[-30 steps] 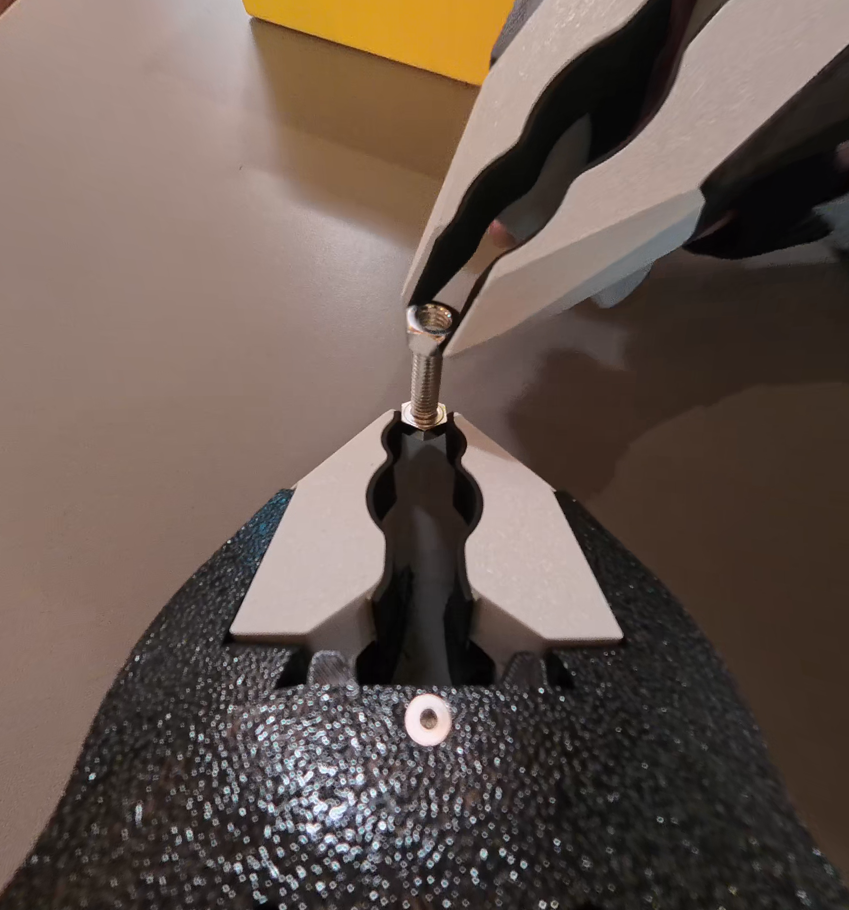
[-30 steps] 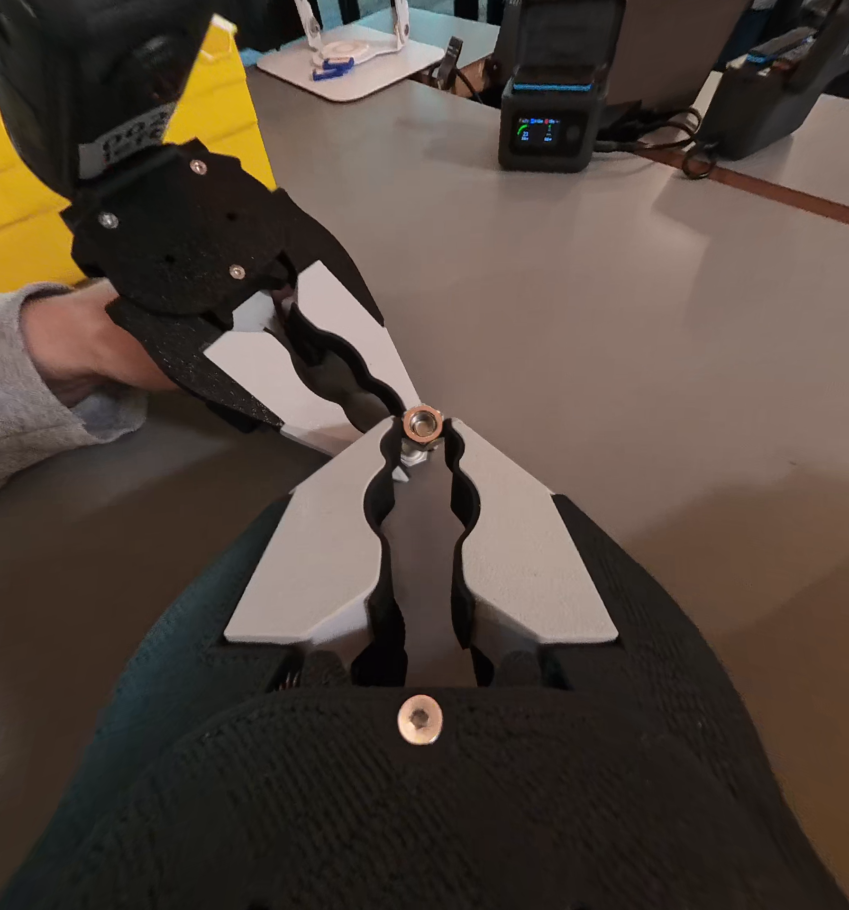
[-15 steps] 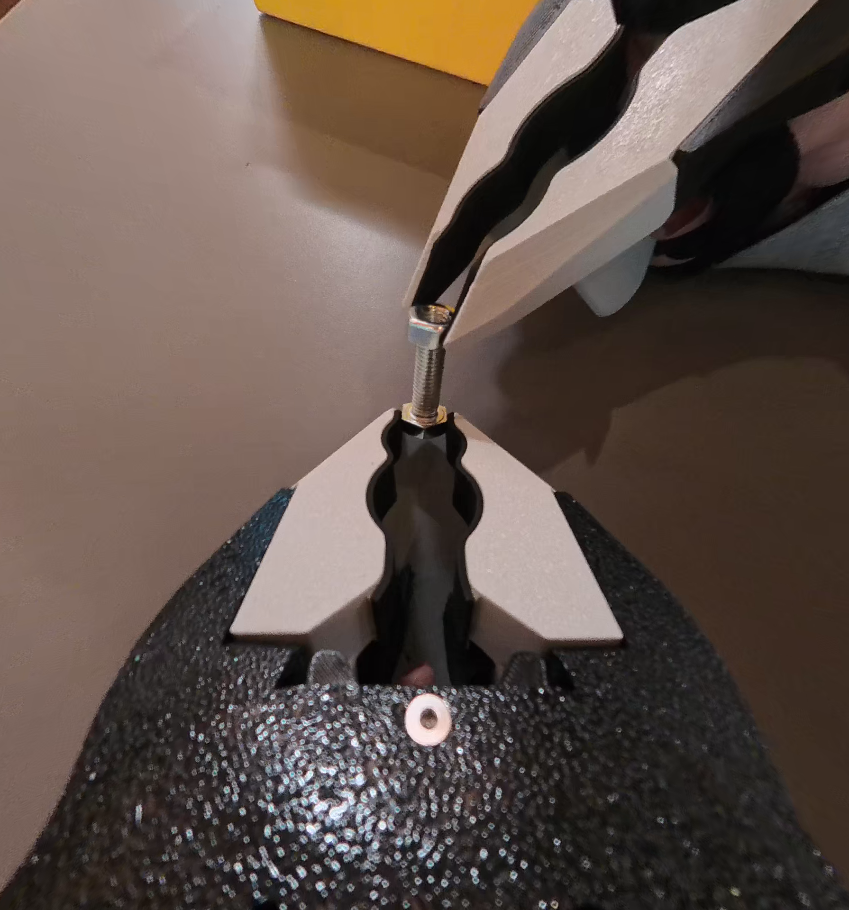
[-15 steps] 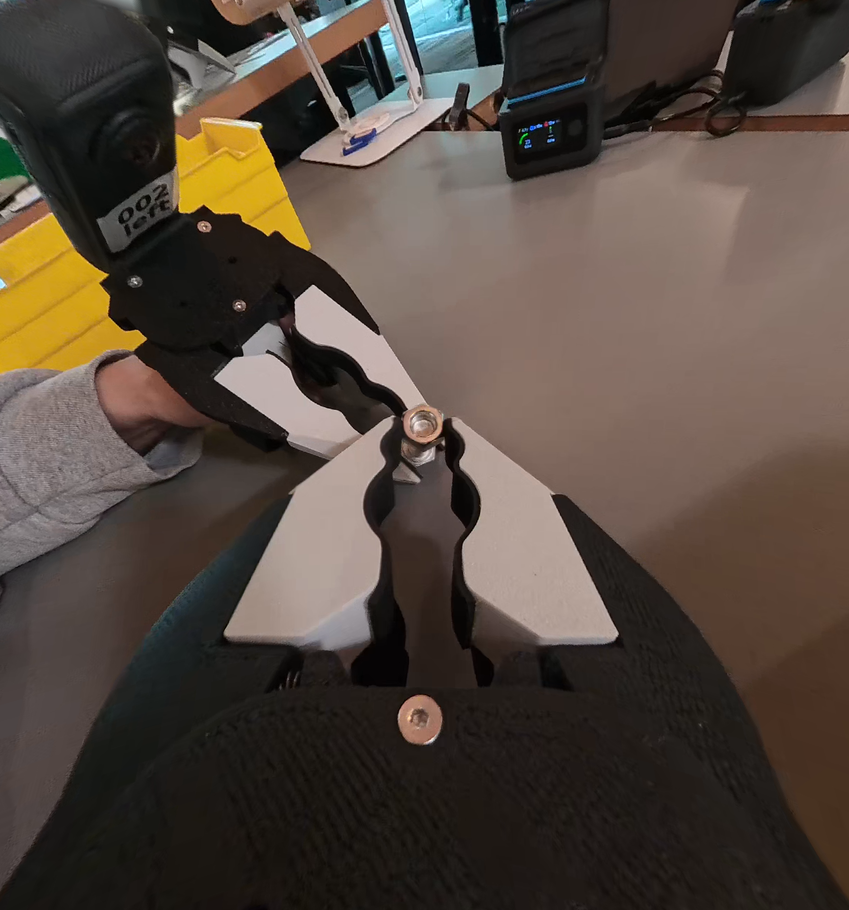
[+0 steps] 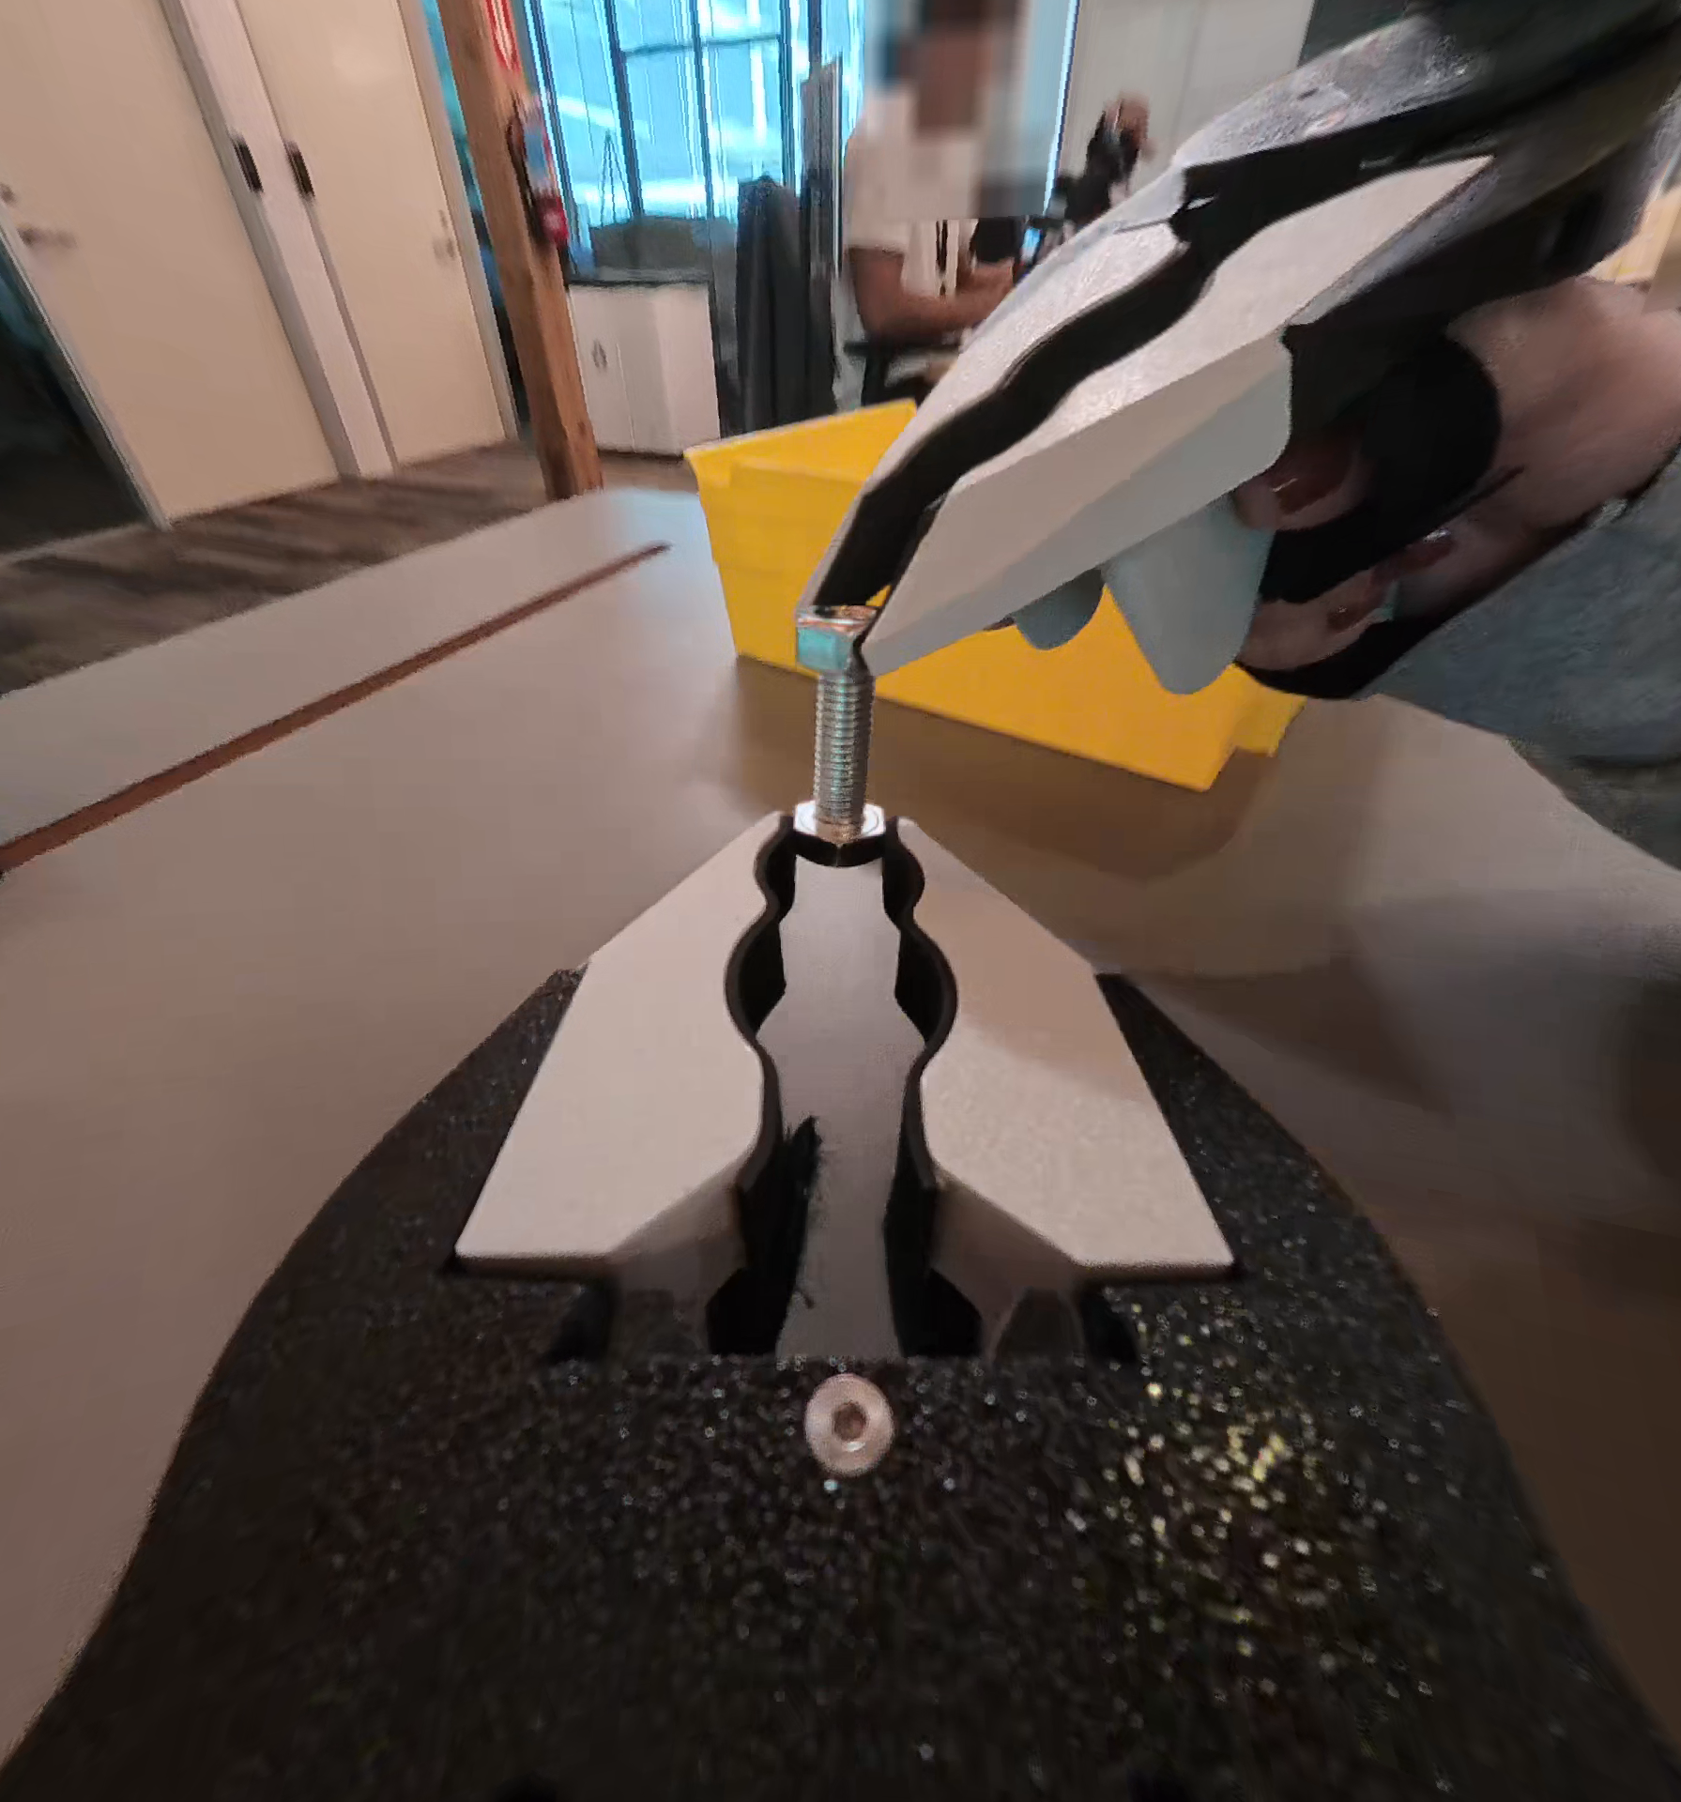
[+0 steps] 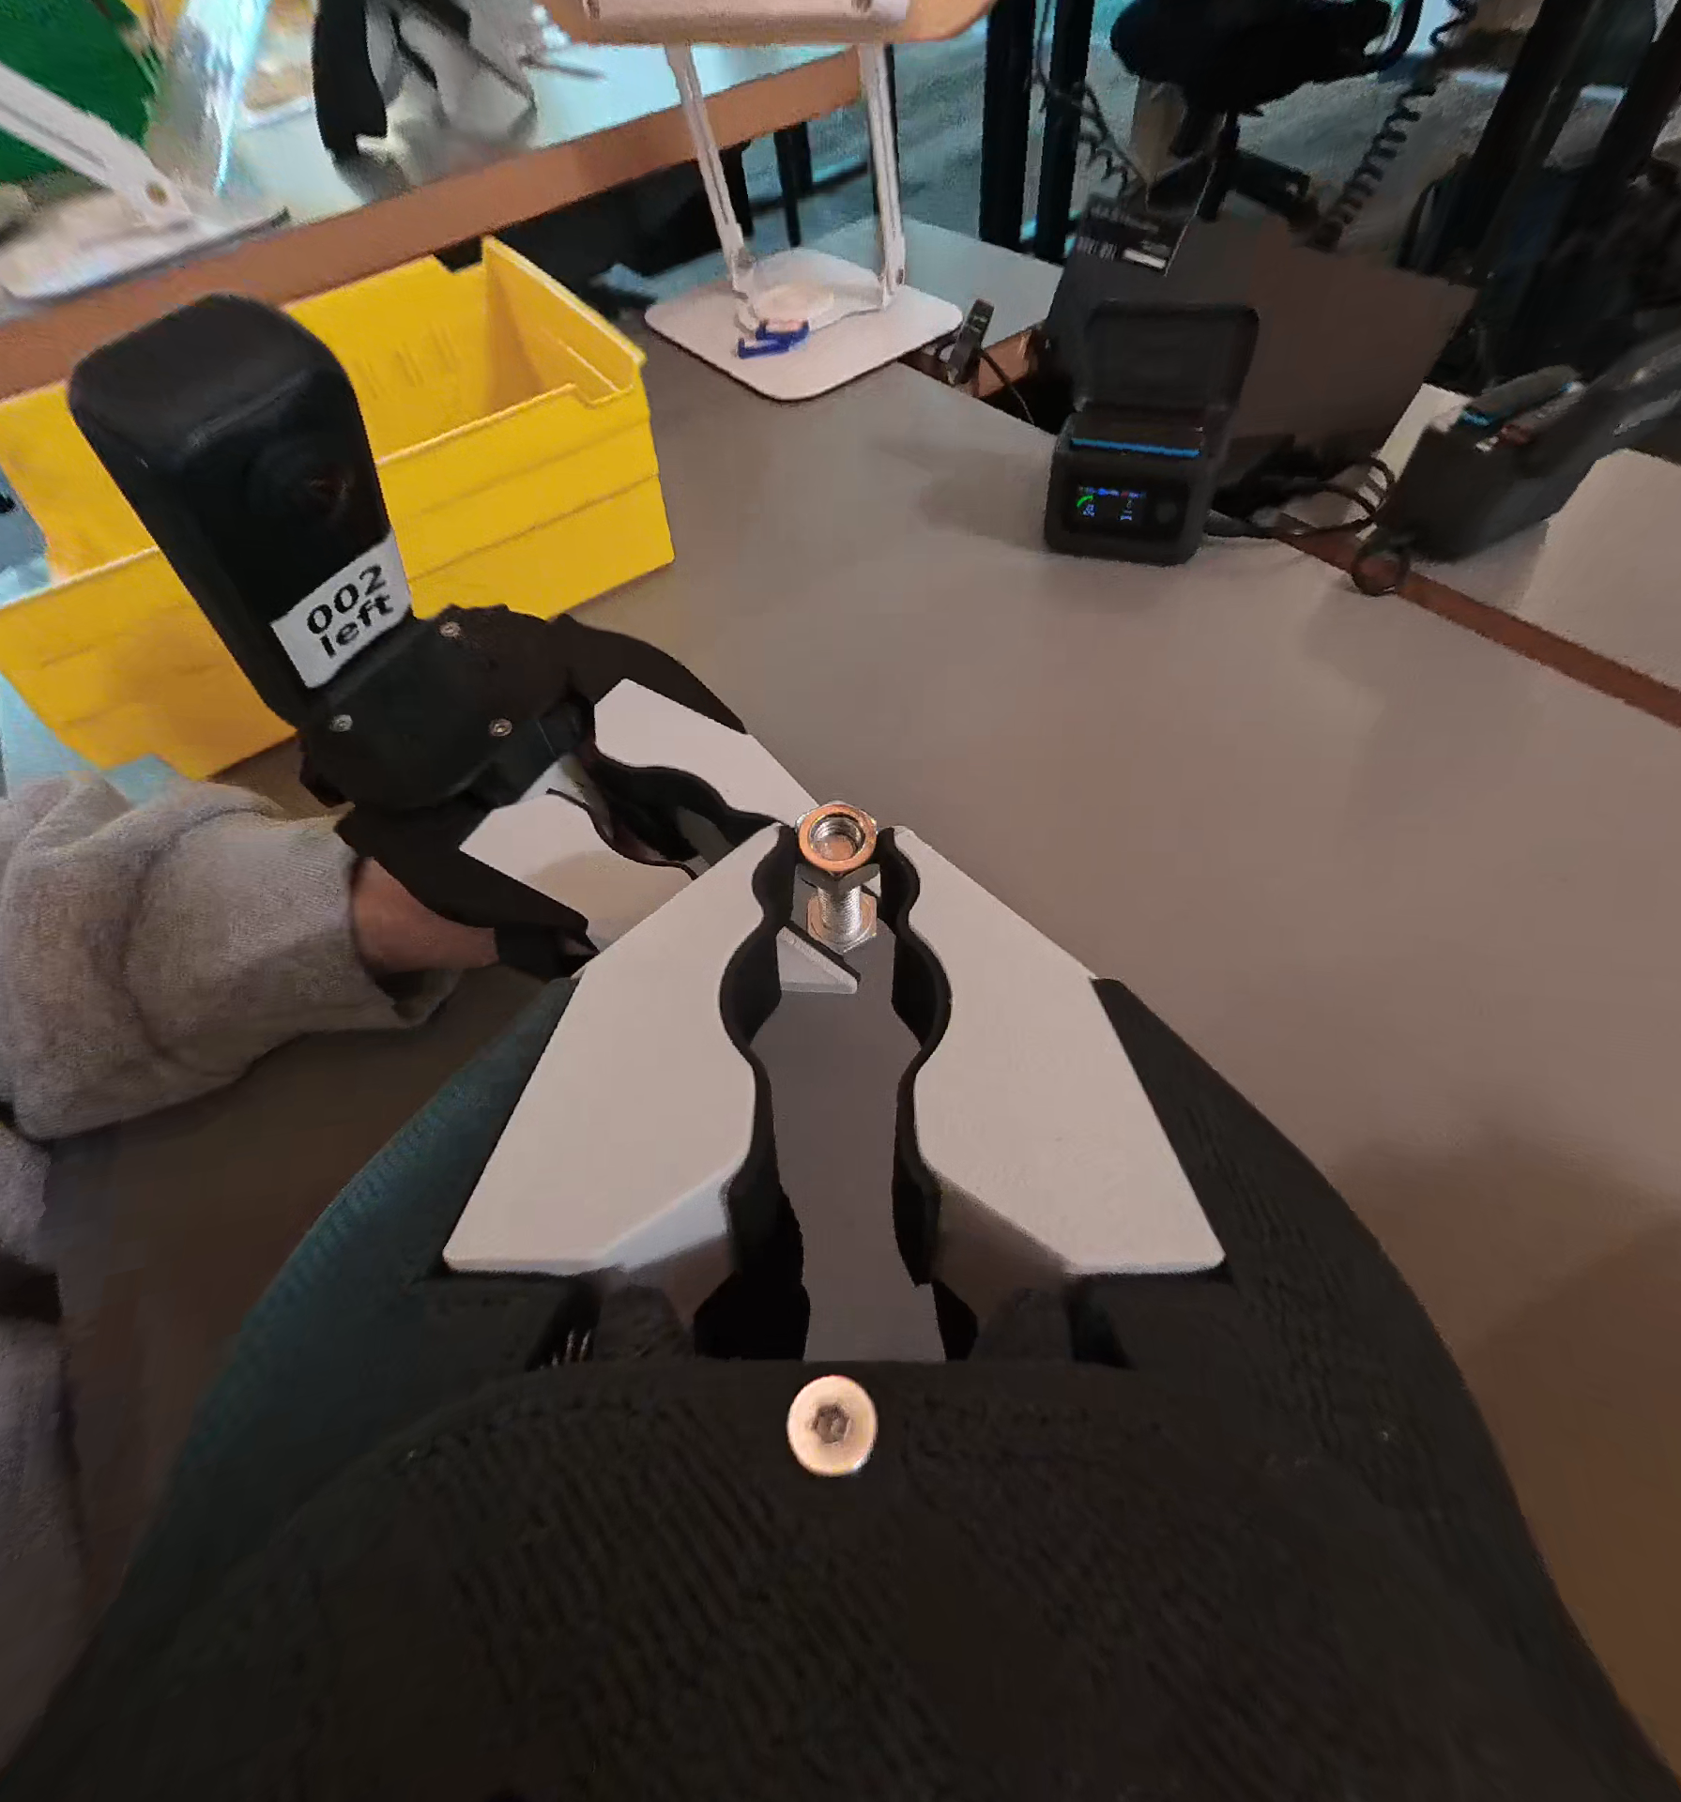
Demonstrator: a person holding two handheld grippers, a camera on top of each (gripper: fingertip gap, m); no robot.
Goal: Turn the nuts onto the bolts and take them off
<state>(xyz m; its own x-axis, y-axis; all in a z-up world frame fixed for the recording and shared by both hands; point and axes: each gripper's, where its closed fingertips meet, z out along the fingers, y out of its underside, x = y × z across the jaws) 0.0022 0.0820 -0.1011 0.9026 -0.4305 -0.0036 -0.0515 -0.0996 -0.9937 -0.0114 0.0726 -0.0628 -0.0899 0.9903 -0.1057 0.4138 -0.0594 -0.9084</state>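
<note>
A silver bolt stands upright between my two grippers above the grey table. My left gripper is shut on the hex piece at the bolt's lower end. My right gripper comes in from the upper right and is shut on the nut at the top of the thread. In the right wrist view my right gripper pinches the nut, hole facing the camera, with the bolt's thread below it. The left gripper's black camera body is to the left.
A yellow bin stands on the table behind the grippers and also shows in the left wrist view. A black device with a lit screen, cables and a white stand are at the far side. A grey-sleeved hand holds the left gripper. The tips of both grippers are at nearly the same place.
Both views have tilted up, so the room and the whole bin now show. The right gripper has swung round the bolt's top with the nut in it. Both stay shut.
</note>
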